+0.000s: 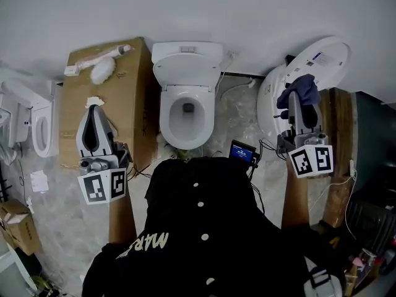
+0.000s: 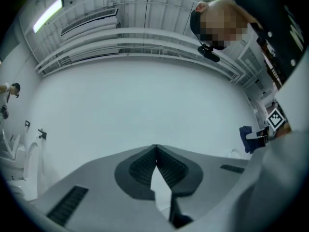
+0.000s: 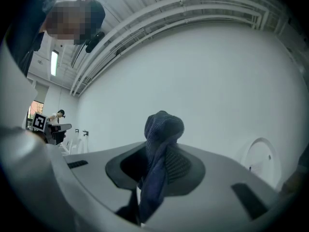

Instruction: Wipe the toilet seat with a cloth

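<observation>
Right gripper view: right gripper (image 3: 153, 163) clamps a soft, seemingly light cloth (image 3: 161, 129) mid-bunch; at left, left gripper (image 2: 155, 151) jaws meet, empty.

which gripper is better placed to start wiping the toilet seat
Right. The right gripper is shut on the blue cloth, off to the right of the toilet seat. The left gripper is shut with nothing between its jaws, so it has nothing to wipe with.
</observation>
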`<state>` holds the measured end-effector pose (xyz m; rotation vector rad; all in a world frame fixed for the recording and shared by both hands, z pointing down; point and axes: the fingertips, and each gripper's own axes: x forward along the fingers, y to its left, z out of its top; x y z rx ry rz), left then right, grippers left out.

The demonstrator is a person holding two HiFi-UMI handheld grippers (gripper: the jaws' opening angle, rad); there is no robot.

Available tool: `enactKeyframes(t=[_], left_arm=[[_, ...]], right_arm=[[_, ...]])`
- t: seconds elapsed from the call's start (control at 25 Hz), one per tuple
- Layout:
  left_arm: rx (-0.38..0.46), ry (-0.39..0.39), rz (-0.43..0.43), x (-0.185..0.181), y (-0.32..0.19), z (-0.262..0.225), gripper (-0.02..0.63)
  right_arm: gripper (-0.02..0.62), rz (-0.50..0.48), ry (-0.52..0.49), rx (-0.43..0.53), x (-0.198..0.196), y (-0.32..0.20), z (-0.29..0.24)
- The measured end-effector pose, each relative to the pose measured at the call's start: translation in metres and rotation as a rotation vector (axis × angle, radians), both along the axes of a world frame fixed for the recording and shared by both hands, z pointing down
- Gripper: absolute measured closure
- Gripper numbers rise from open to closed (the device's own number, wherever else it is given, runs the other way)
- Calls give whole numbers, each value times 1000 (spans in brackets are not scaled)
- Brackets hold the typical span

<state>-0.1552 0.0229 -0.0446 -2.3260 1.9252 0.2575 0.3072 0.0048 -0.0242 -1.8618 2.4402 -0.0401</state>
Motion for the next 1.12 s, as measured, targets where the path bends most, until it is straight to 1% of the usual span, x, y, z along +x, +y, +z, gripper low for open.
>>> enactKeyframes(t=[0.12,0.28,0.44,0.6,0.76,0.96,1.12], left_arm=[[-20,3,-11,-3,4,4,598],[-24,9,12,0,7,7,598],[-32,13,21,7,9,11,598],[-46,18,27,13,10,17,598],[-59,12,42,18,14,20,598],[-68,11,47,17,13,20,598],[-74,11,59,24,14,21,598]], right_arm=[[511,21,-8,0,4,9,8],[511,46,-36,-10,12,18,19],[511,61,-29,-19,10,21,26],[511,52,-26,-21,3,21,32],[511,55,-29,-53,-2,20,42],[511,42,-19,-56,-11,15,40],[512,21,-10,-61,-18,14,39]])
